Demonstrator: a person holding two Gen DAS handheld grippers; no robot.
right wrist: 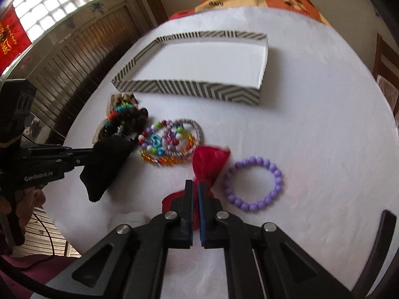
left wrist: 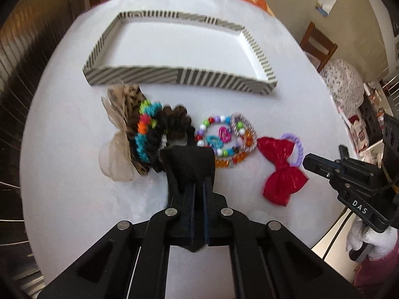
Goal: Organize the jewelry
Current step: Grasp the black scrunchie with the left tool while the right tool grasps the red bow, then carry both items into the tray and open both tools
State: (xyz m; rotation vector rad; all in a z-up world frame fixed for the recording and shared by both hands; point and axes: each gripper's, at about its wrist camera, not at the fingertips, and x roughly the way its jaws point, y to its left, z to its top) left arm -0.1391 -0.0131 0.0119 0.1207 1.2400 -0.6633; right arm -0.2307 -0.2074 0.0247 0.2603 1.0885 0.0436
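Nothing sits inside the shallow striped cardboard tray (left wrist: 159, 76) yet; its white floor is bare, so the sorting looks barely begun, approx. zero items filed.

All pieces lie on the white-covered worktop (right wrist: 324, 124), on the near side of the tray. Just below the tray's near-left corner: a beige-and-leopard fabric scrunchie (left wrist: 119, 137), touching a multicolour coiled band (left wrist: 144, 132) and a black ruffled scrunchie (left wrist: 174, 122). Further along the tray's near wall, toward its right end but apart from it: a tangle of multicolour bead bracelets (right wrist: 164, 142) w/ small plastic heart charms. Beyond that, nearest the tray's right end but well clear: a shiny red fabric bow (left wrist: 283, 169) and a lilac round-bead bracelet (right wrist: 254, 184).

Left tool (left wrist: 189, 159): clenched on a black fabric piece (right wrist: 107, 164), looks like cloth, can't tell exactly what, hovering near the black scrunchie. Right tool (right wrist: 195, 186): jaws closed onto the red bow, pinching it near the knot.

Judgement: two pickups in hand, none delivered. Left to do: carry both over the tray wall, drop, then fetch scrunchies, bands, bracelets. Tangled beads may lift together.
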